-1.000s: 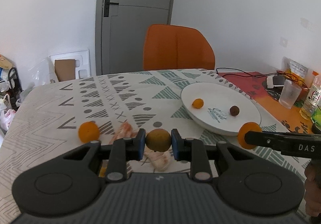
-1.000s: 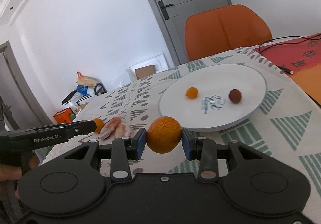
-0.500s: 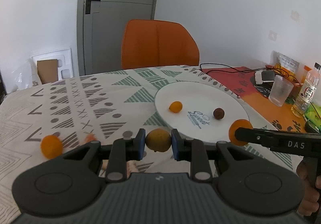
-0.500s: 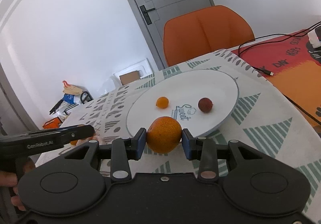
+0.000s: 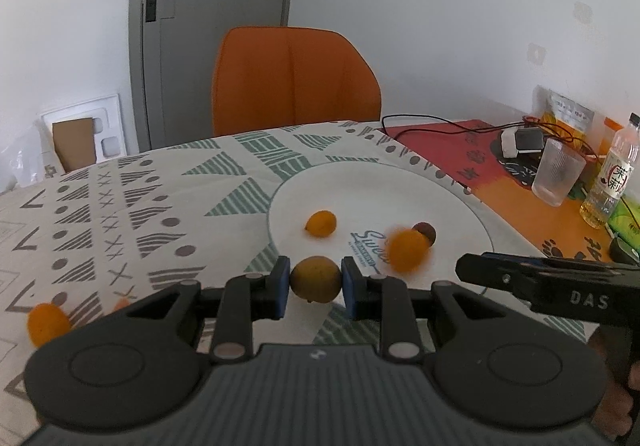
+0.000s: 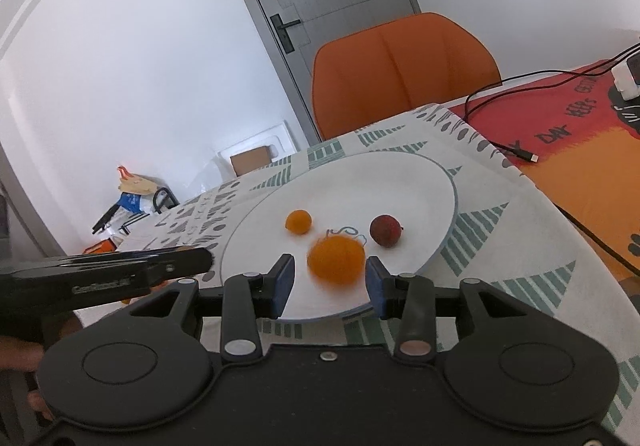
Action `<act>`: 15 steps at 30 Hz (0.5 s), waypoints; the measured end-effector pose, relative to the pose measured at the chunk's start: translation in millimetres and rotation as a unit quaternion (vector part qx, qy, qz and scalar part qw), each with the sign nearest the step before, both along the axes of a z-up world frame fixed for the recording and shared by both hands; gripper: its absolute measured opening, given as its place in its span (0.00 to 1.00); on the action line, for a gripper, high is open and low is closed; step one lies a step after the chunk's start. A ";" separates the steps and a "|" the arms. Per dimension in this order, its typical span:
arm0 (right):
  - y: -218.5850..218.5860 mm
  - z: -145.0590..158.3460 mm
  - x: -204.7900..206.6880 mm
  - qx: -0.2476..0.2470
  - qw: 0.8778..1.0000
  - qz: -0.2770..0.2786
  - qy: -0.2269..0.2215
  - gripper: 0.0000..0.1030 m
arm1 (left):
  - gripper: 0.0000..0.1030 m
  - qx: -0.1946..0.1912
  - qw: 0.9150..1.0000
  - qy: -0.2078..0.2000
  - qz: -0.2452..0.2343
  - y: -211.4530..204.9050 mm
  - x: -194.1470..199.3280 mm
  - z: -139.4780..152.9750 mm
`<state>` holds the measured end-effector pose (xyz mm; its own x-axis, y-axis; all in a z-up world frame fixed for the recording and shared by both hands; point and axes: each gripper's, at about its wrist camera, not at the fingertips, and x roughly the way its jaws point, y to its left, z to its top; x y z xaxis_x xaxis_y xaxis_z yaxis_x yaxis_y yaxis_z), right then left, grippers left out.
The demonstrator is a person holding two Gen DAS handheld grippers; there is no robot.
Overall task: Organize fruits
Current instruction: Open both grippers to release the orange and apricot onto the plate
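My left gripper [image 5: 316, 286] is shut on a brownish-yellow round fruit [image 5: 315, 279] just before the near rim of the white plate [image 5: 460, 190]. My right gripper [image 6: 329, 282] is open over the plate [image 6: 420, 182]; a blurred orange [image 6: 337, 260] sits between its spread fingers, free of the pads, and shows blurred in the left wrist view [image 5: 407, 249]. On the plate lie a small orange fruit [image 6: 298, 221] and a dark red fruit [image 6: 385, 231]. Another orange fruit [image 5: 47, 324] lies on the cloth at the left.
An orange chair [image 5: 294, 78] stands behind the table. At the right are a glass [image 5: 558, 176], a bottle [image 5: 610, 182], cables and a charger [image 5: 520, 140] on a red-orange mat. The patterned cloth [image 5: 120, 206] covers the table.
Both grippers moved toward the plate. My right gripper opened and let go of the orange, which now drops blurred over the plate. The left still holds its fruit.
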<state>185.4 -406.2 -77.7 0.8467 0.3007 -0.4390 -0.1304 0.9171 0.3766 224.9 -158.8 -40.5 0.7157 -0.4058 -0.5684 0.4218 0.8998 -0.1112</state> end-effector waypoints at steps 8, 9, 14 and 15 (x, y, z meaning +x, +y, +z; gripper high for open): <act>-7.2 -0.7 -5.6 0.009 1.000 -0.007 -0.003 0.42 | 0.29 0.005 1.000 -0.007 0.014 -8.7 1.4 3.7; -6.7 -0.6 -5.7 0.009 1.000 -0.006 -0.003 0.43 | 0.30 0.005 1.000 -0.005 0.013 -7.9 1.2 4.6; -3.9 0.1 -7.5 0.009 1.000 -0.003 -0.002 0.44 | 0.48 0.006 1.000 -0.006 0.027 1.3 -2.9 6.8; -3.5 0.2 -7.9 0.010 1.000 -0.003 -0.002 0.45 | 0.50 0.006 0.999 -0.006 0.031 3.9 -3.8 7.1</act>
